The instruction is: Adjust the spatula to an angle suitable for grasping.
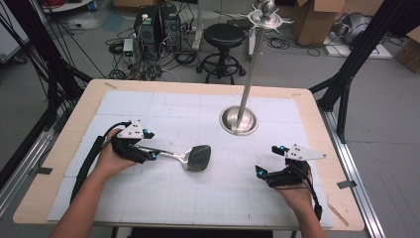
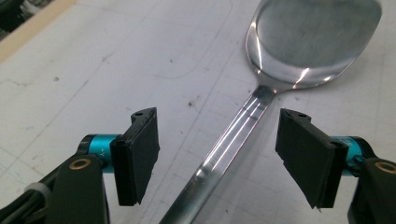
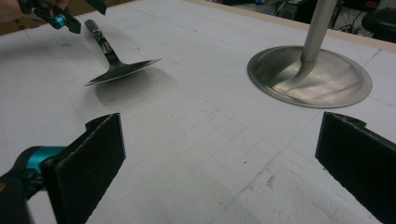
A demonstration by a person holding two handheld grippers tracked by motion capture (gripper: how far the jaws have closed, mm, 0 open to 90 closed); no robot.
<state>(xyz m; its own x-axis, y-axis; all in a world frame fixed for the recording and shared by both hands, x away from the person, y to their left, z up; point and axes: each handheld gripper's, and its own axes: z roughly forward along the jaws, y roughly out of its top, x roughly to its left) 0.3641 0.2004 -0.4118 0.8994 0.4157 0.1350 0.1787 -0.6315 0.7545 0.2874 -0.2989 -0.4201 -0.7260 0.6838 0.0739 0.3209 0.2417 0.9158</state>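
A shiny metal spatula (image 1: 195,157) rests on the white gridded mat (image 1: 163,198) left of centre, its blade (image 2: 313,42) pointing right and its handle (image 2: 224,154) slanting up toward the left. My left gripper (image 1: 150,145) stands open around that handle, with a gap between each pad and the metal in the left gripper view. The right gripper view has the spatula (image 3: 119,70) farther off, by the left gripper (image 3: 56,18). My right gripper (image 1: 270,159) is at the right front of the mat, wide open with nothing between its jaws (image 3: 224,154).
A tall metal pole on a round dished base (image 1: 238,121) stands at the back centre-right of the mat, with a hooked crown (image 1: 266,17) at its top. The base (image 3: 310,77) lies ahead of the right gripper. The wooden table edge (image 1: 317,129) borders the mat.
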